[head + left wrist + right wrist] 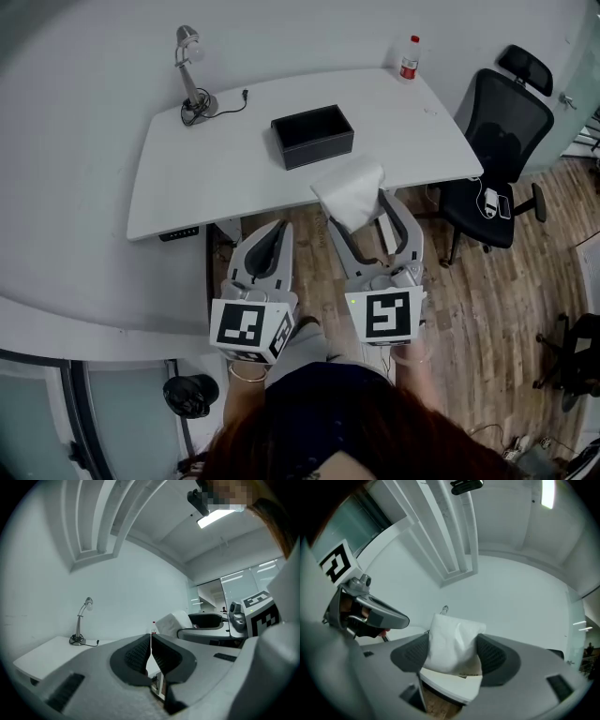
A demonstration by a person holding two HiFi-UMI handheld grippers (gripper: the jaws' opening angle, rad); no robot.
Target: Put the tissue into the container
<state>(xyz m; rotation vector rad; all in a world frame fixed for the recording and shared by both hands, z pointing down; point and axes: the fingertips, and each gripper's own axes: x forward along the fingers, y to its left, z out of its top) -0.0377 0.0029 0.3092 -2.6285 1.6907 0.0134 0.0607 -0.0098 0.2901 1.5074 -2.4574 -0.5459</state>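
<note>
**While the tissue is pinched, carry it over the container before letting go**

Since the right gripper [362,212] has its jaws spread wide and pressed against both sides of the tissue [349,190], a soft white pack, the grip looks sound. The step in hand is, as I judge it, the carry. The pack hangs in the air over the near edge of the white surface [206,178], not touching it. The open black container [312,136] stands farther in, near the middle, ahead and a little to the left.

To do this well, travel forward and slightly left at a height that clears the near wall of the container. Stop only when the whole pack is over the opening. Turn the pack so its long side runs with the container's long side, lower it between the walls, then part the jaws.

The pack is soft, so an even squeeze matters: pressed harder it would crumple, held slacker it could slip. The container looks light, and a knock on its rim might shove it along.

The left gripper [275,232] has its jaws pressed together with nothing between them. It sits low beside the right one, on the near side of the surface, and is best kept out of the path.
</note>
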